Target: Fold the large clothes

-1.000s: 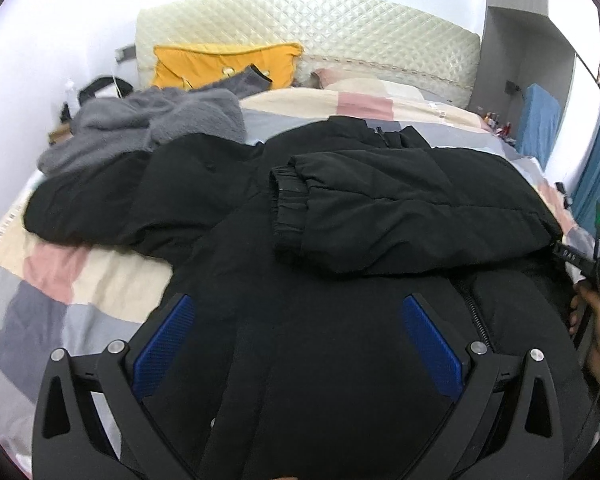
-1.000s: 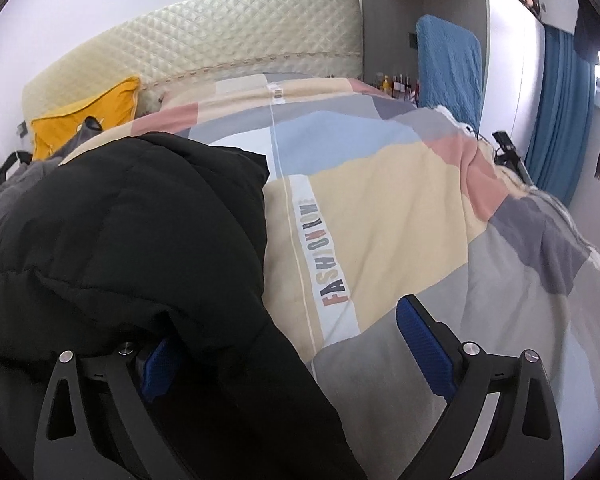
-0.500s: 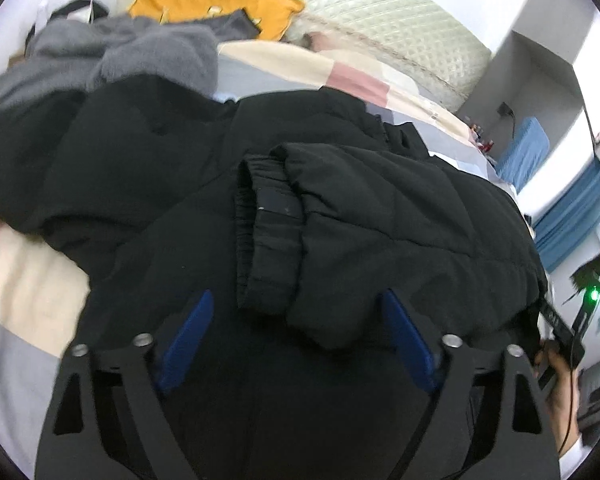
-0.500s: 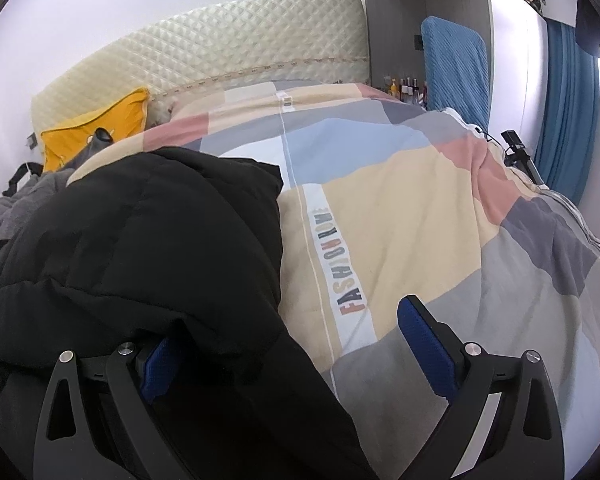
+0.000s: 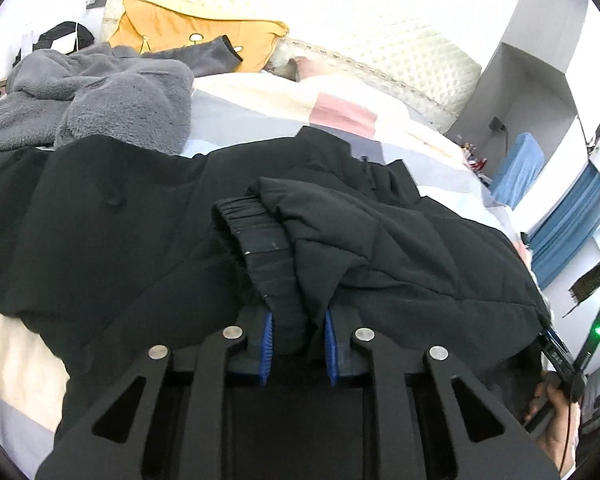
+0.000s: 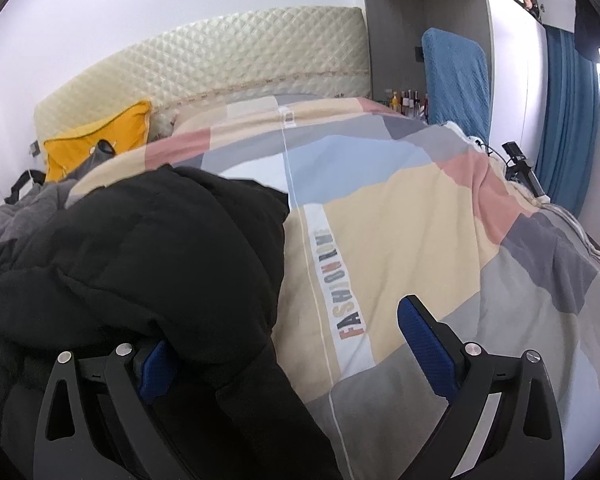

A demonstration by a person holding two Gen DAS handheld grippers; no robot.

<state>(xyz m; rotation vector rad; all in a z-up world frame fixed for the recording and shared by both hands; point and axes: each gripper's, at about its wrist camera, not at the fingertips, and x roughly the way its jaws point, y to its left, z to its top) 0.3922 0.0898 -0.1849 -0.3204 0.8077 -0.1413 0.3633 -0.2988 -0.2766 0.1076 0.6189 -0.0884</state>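
Note:
A large black padded jacket (image 5: 112,240) lies spread on the bed, with one sleeve (image 5: 380,256) folded across its body. My left gripper (image 5: 297,338) is shut on the elastic cuff (image 5: 260,248) of that sleeve. In the right wrist view the jacket (image 6: 140,256) is bunched at the left. My right gripper (image 6: 288,340) is open at the jacket's right edge. Its left finger (image 6: 156,364) is partly under black fabric and its right finger (image 6: 428,336) is over the quilt.
The bed has a patchwork quilt (image 6: 400,216) and a cream quilted headboard (image 6: 220,64). A grey fleece garment (image 5: 100,96) and an orange pillow (image 5: 188,36) lie at the head. Blue curtains (image 6: 568,120) and a bedside shelf with bottles (image 6: 408,100) stand at the right.
My left gripper moved forward to the sleeve cuff and closed on it. The right gripper stayed open and shifted only slightly.

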